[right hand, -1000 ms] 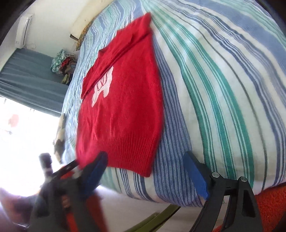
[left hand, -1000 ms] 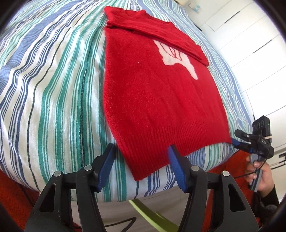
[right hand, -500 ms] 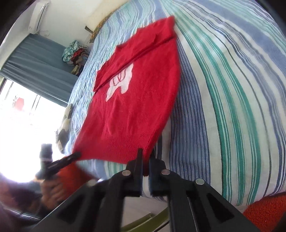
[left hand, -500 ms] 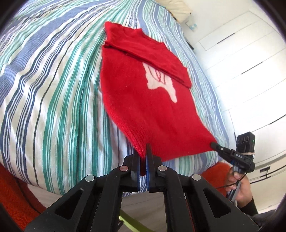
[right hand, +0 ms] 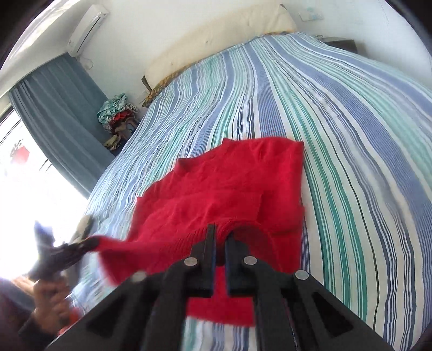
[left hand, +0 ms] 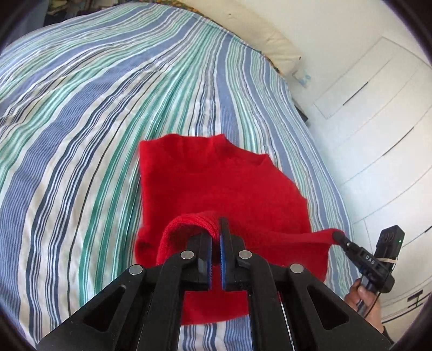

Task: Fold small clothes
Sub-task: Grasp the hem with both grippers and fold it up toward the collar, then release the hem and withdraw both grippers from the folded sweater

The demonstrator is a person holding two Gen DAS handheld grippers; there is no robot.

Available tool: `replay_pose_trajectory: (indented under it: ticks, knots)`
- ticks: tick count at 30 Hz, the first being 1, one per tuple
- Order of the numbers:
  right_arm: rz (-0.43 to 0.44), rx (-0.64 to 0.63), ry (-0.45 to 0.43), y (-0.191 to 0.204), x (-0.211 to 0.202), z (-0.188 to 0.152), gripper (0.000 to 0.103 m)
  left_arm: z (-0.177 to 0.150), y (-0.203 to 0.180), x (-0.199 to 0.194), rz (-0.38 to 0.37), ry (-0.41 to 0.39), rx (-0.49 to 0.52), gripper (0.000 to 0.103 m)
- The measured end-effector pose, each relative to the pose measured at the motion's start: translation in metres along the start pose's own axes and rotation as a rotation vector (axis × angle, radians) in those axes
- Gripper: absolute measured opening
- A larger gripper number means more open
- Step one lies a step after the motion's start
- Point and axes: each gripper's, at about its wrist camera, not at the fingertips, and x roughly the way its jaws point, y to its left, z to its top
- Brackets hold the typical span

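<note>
- Quick update from the remote seat: both grippers have gone from hanging wide open over the hem a second ago to pinched shut on it. My left gripper (left hand: 215, 243) has the hem corner on its side, and my right gripper (right hand: 220, 244) has the other corner.
- The red sweater (left hand: 216, 183) was lying flat and full length on the striped bedspread (left hand: 81, 135) with its white chest print showing. Now the bottom half is lifted and carried toward the collar, and the print is covered.
- My read: this is the bottom-to-top fold, roughly halfway through its travel. The hem hasn't been laid down yet, so the fold isn't finished. Next I'd want both corners to land level near the collar so the edge comes out straight.
- The collar end of the sweater stays flat on the bedspread. The hem hangs stretched between the two grippers, above the sweater's body.
- Left wrist view only: the white wardrobe doors (left hand: 378, 121) past the sweater's right side, and a sharp look at the right gripper's tip biting the hem.
- Right wrist view only: the blue curtain (right hand: 59, 113), a pile of clothes (right hand: 118, 116) and the wall AC unit (right hand: 86, 25), all beyond the sweater's left side. The left gripper is just a motion-blurred smear there, so that view tells me little about its grip.
</note>
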Motion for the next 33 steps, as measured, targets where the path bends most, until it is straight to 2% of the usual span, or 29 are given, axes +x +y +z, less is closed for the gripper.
replay_pose_trajectory:
  ticks: [3, 7, 10, 14, 16, 17, 18, 19, 20, 21, 22, 23, 24, 25, 27, 29, 31, 33]
  knots:
    - [-0.019, 0.005, -0.004, -0.006, 0.035, 0.042, 0.005, 0.034, 0.012, 0.040, 0.022, 0.017, -0.047, 0.002]
    - [-0.052, 0.035, 0.008, -0.023, 0.084, 0.081, 0.005, 0.064, 0.029, 0.085, 0.044, 0.039, -0.107, 0.002]
    - [-0.049, 0.080, 0.015, -0.040, 0.114, 0.097, 0.005, 0.077, 0.034, 0.106, 0.057, 0.046, -0.107, 0.002]
    - [-0.046, 0.103, 0.022, -0.058, 0.142, 0.107, 0.005, 0.089, 0.030, 0.123, 0.081, 0.037, -0.052, 0.004]
    - [-0.045, 0.107, 0.024, -0.064, 0.153, 0.109, 0.005, 0.096, 0.033, 0.133, 0.085, 0.043, -0.063, 0.009]
    - [-0.040, 0.114, 0.024, -0.068, 0.159, 0.111, 0.005, 0.099, 0.037, 0.137, 0.083, 0.044, -0.085, 0.014]
    - [-0.025, 0.128, 0.021, -0.071, 0.164, 0.112, 0.005, 0.102, 0.042, 0.141, 0.079, 0.051, -0.112, 0.031]
    - [-0.009, 0.146, 0.019, -0.075, 0.168, 0.114, 0.006, 0.105, 0.047, 0.141, 0.069, 0.050, -0.141, 0.054]
    - [0.004, 0.166, 0.021, -0.078, 0.171, 0.115, 0.009, 0.106, 0.050, 0.137, 0.067, 0.033, -0.163, 0.065]
    - [0.013, 0.188, 0.019, -0.080, 0.172, 0.116, 0.017, 0.107, 0.051, 0.129, 0.096, 0.003, -0.172, 0.079]
    - [0.025, 0.207, 0.010, -0.082, 0.170, 0.119, 0.023, 0.109, 0.052, 0.120, 0.126, -0.029, -0.172, 0.085]
    - [0.030, 0.217, -0.008, -0.082, 0.166, 0.123, 0.034, 0.110, 0.053, 0.111, 0.144, -0.053, -0.171, 0.085]
    - [0.024, 0.215, -0.027, -0.081, 0.158, 0.126, 0.041, 0.110, 0.054, 0.103, 0.159, -0.067, -0.172, 0.085]
    - [0.015, 0.207, -0.047, -0.079, 0.148, 0.128, 0.043, 0.108, 0.053, 0.094, 0.174, -0.078, -0.165, 0.085]
    - [-0.012, 0.160, -0.065, -0.072, 0.130, 0.131, 0.043, 0.095, 0.041, 0.075, 0.191, -0.100, -0.103, 0.085]
    - [-0.015, 0.059, -0.049, -0.054, 0.112, 0.126, 0.043, 0.068, 0.020, 0.058, 0.180, -0.100, 0.017, 0.085]
    - [0.021, -0.090, -0.005, -0.027, 0.098, 0.109, 0.043, 0.028, -0.001, 0.052, 0.168, -0.075, 0.152, 0.092]
    - [0.061, -0.243, 0.065, -0.001, 0.090, 0.076, 0.043, -0.015, -0.011, 0.059, 0.200, -0.015, 0.281, 0.094]
